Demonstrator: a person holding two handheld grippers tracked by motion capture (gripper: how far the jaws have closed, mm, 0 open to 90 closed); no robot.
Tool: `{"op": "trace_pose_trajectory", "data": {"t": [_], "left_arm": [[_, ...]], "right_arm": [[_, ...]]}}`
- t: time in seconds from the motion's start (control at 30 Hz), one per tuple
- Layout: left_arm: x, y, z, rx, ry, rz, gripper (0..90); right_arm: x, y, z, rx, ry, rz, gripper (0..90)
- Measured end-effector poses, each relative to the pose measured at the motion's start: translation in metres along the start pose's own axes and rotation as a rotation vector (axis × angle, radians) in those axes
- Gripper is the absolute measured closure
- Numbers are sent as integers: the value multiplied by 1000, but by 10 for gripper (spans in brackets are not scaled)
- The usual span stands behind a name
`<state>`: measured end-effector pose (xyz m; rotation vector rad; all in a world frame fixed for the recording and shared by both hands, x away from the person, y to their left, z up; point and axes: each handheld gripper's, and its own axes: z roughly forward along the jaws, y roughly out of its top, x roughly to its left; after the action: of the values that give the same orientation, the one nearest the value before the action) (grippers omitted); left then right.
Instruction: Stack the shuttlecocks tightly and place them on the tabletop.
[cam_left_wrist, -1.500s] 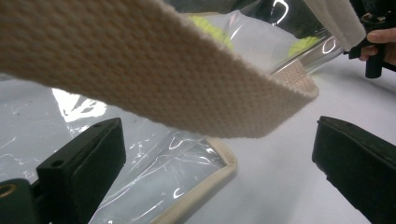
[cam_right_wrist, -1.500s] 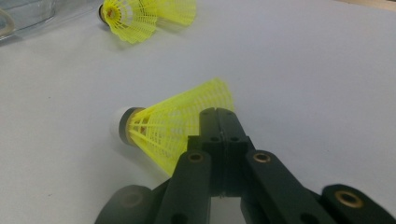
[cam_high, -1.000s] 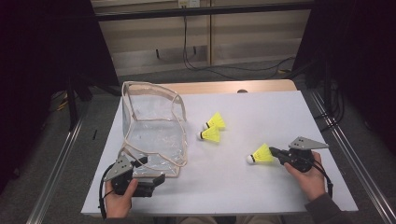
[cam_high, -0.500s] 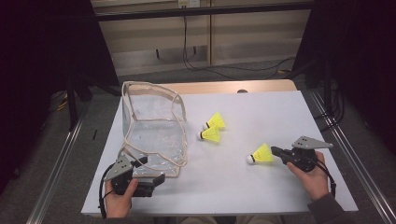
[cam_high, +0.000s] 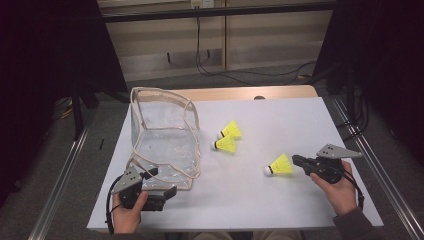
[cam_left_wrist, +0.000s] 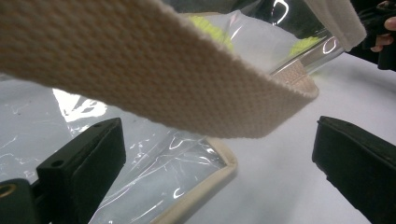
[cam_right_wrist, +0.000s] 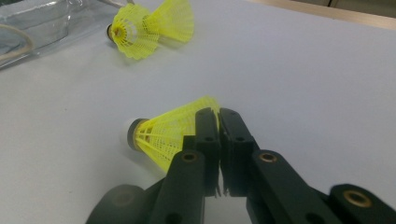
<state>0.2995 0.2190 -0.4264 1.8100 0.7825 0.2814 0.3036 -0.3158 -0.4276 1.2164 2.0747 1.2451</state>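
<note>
Pinched between the closed jaws of the right gripper (cam_right_wrist: 219, 114), the skirt edge of a yellow shuttlecock (cam_right_wrist: 163, 133) is held on the white table (cam_high: 260, 200). Two more shuttlecocks (cam_high: 227, 137) lie near the clear bag (cam_high: 162, 140). The left gripper (cam_left_wrist: 219, 158) is held wide open under the bag's webbing strap (cam_left_wrist: 154, 79).

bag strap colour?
Beige woven strap on the clear bag; best in the left gripper view.

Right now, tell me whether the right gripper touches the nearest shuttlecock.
Touching: the right gripper view shows the right gripper with jaws shut on the shuttlecock skirt's rim.
</note>
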Motion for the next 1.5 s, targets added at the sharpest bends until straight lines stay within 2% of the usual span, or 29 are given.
{"op": "trace_pose_trajectory", "data": {"t": [0.27,0.53,0.8,0.93,1.0,1.1,1.3,1.4,1.5], "left_arm": [[0,0,0,-1,0,-1,27],[0,0,0,-2,0,-1,27],[0,0,1,-5,1,-3,25],[0,0,1,-6,1,-2,25],[0,0,1,-6,1,-3,25],[0,0,1,-6,2,-2,25],[-1,0,1,-6,1,-4,21],[-1,0,1,-6,0,-3,21],[-1,0,1,-5,1,-4,21]], "right_arm": [[4,8,-4,-17,11,10,745],[10,10,-1,-22,45,9,633],[12,7,4,-21,72,21,472],[13,5,8,-3,68,38,334],[12,4,10,8,66,41,288],[12,1,14,16,88,49,239],[10,-2,18,30,88,55,177],[10,-4,19,41,93,67,115],[10,-6,20,53,90,52,141]]}}
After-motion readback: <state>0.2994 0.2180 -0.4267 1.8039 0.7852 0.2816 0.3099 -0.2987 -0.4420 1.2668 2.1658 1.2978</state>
